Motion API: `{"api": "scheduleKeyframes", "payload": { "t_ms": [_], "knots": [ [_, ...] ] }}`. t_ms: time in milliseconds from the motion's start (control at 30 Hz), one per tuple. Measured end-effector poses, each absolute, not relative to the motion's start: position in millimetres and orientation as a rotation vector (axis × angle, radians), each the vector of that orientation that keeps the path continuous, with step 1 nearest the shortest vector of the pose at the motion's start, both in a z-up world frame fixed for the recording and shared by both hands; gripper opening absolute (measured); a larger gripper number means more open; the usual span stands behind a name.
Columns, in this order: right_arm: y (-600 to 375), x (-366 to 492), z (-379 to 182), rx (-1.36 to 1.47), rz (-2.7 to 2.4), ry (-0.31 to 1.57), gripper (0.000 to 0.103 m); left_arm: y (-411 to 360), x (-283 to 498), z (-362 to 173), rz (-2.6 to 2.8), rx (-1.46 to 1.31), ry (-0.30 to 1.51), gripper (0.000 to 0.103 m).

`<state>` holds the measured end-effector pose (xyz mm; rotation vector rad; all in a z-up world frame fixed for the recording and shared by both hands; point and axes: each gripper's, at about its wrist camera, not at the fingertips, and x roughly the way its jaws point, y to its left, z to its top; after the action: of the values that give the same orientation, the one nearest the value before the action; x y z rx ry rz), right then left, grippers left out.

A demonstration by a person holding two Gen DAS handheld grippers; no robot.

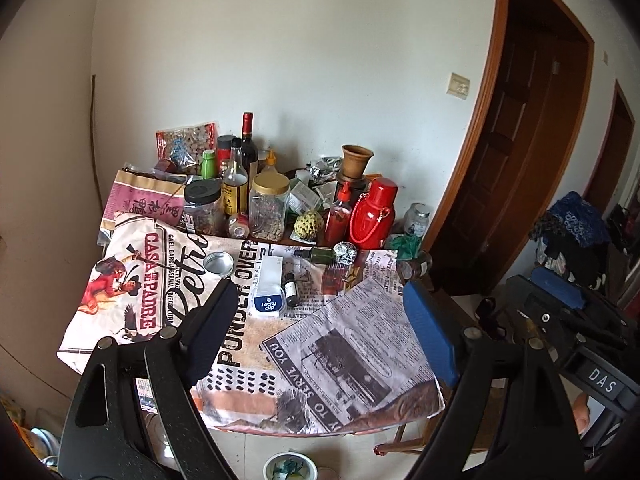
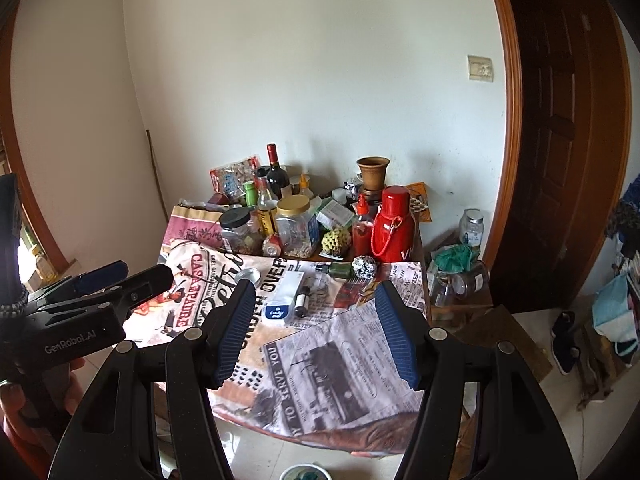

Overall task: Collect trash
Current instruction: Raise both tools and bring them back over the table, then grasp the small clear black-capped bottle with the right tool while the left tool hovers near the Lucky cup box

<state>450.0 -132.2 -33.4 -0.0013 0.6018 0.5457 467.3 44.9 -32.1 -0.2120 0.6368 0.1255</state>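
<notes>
Reaching with both empty, open grippers, left gripper [image 1: 316,328] and right gripper [image 2: 316,330], the foil ball [image 1: 345,252] could be missed and nearby bottles toppled.

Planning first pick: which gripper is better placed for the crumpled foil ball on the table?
Right, probably. The crumpled foil ball lies just beyond the open, empty right gripper, near its line. From the left gripper, also open, it sits off to the right.

Tablecloth [image 1: 240,344] — "CASA PADRE"; white packet [image 1: 269,296] — "Lucky cup".
</notes>
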Motion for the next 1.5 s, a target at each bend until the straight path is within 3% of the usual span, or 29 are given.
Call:
{"api": "scheduleKeyframes", "payload": {
  "t_ms": [333,1000,1400,1500],
  "knots": [
    [-114.6,508.6,-65.2,-0.005,0.546,0.709,0.058,70.1,535.5,-88.1,0.161,-0.213,0.788,0.084],
    [-34.7,613.1,-174.5,0.076,0.305,1.015,0.058,154.0,695.9,-285.3,-0.047,-0.198,1.251,0.084],
    [-11.4,645.2,-222.6,0.049,0.318,1.11,0.059,148.9,719.6,-330.3,-0.041,-0.192,1.277,0.084],
    [-1.3,651.1,-233.0,0.036,0.334,1.131,0.058,153.0,720.1,-335.0,-0.038,-0.202,1.273,0.078]
  ]
}}
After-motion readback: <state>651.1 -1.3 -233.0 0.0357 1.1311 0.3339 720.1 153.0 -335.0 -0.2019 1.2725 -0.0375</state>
